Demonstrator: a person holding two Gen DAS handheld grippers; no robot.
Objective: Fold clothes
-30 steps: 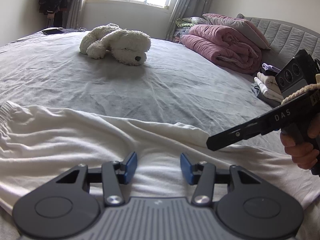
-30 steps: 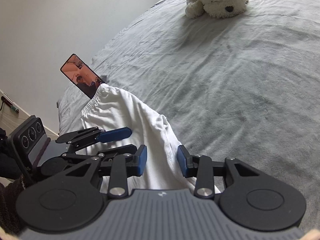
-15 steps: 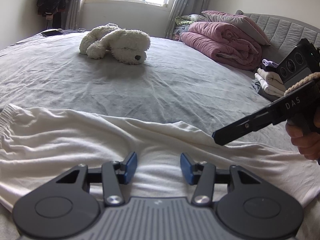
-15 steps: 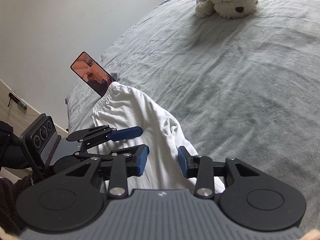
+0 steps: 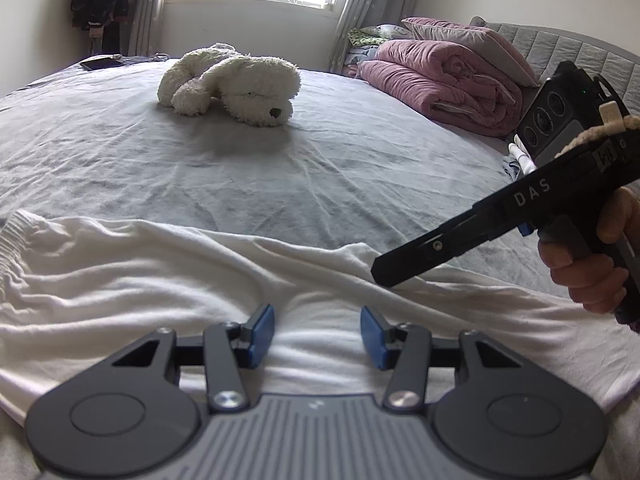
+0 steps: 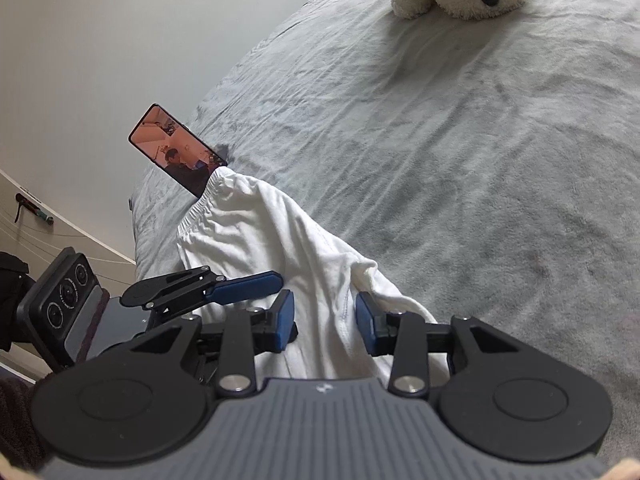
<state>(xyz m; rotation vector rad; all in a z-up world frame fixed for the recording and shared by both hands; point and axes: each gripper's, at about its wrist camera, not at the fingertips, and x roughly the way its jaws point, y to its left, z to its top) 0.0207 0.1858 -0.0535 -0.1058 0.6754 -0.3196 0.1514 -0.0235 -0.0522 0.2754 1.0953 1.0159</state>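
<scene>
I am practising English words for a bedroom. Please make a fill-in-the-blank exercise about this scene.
1. The white garment lies on a ___ bedsheet.
2. The plush dog is ___ in colour.
3. The folded quilt near the headboard is ___.
4. Beside the garment's elastic waistband stands a ___ showing a video.

Missing words: grey; white; pink; phone

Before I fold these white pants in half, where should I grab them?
Likely at the elastic waistband, the gathered end by the phone. It is a thick edge lying flat on the bed, so come in low from that end and pinch both layers. The pants lie stretched lengthwise.
</scene>
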